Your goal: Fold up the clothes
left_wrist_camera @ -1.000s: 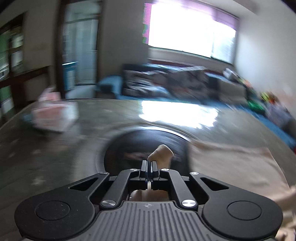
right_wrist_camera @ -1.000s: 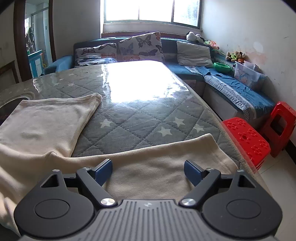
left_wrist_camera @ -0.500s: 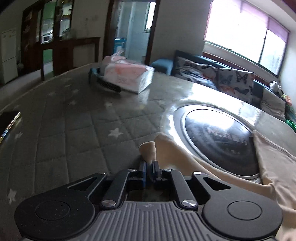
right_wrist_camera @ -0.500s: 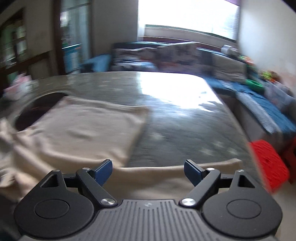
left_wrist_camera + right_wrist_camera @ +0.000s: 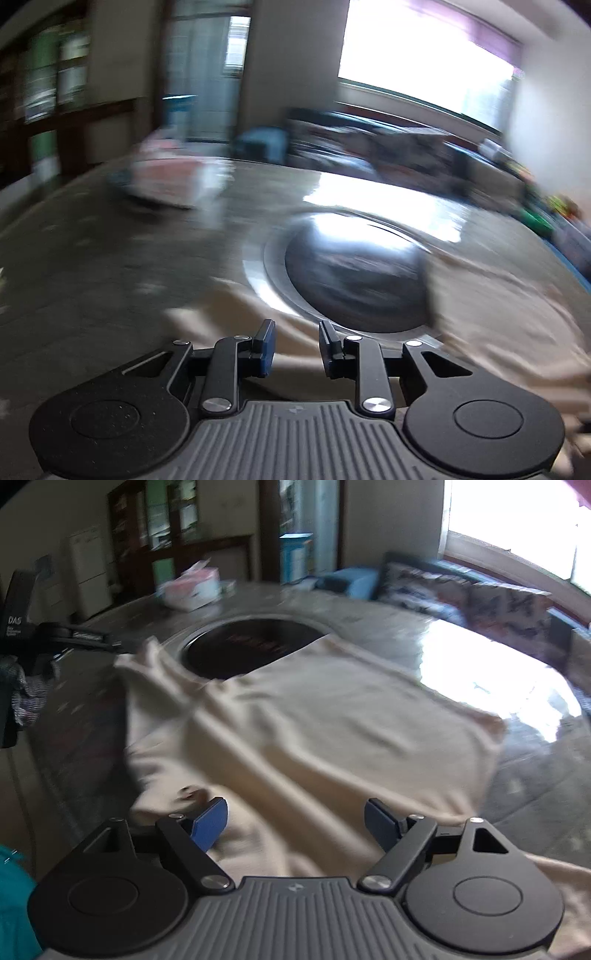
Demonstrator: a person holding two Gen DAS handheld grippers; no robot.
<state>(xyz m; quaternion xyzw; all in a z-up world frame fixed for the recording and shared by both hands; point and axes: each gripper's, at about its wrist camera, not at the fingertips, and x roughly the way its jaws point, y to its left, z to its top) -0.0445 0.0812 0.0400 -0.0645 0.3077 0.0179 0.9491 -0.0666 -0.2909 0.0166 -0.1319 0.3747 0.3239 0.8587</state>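
I am working over the cream garment (image 5: 332,731), which is lying spread on the quilted table (image 5: 535,782), and I am taking the round dark inset (image 5: 255,650) in the tabletop as my landmark. The cloth is covering the window-side edge of that inset and running from there toward me, with a rumpled ridge crossing it on the side nearest the cabinets. That ridge, I judge, is where a sleeve or side panel is being turned in, so the fold is only partly made.

My left gripper (image 5: 297,345) is hovering at the near rim of the inset (image 5: 354,280), and its jaws are opening with nothing pinched between them; the garment (image 5: 498,332) is lying just beneath and beyond the blue pads. I am parting them there, I think, so that the corner settles flat beside the inset instead of dragging along with me.

My right gripper (image 5: 295,821) is hanging over the near part of the cloth, on my side of the inset, its jaws standing wide and starting to close, empty so far. It is angled down at the fabric, probably to take the next edge for folding.

A tissue box (image 5: 192,587) is sitting beyond the inset, well apart from the garment, so it is not hindering the fold.
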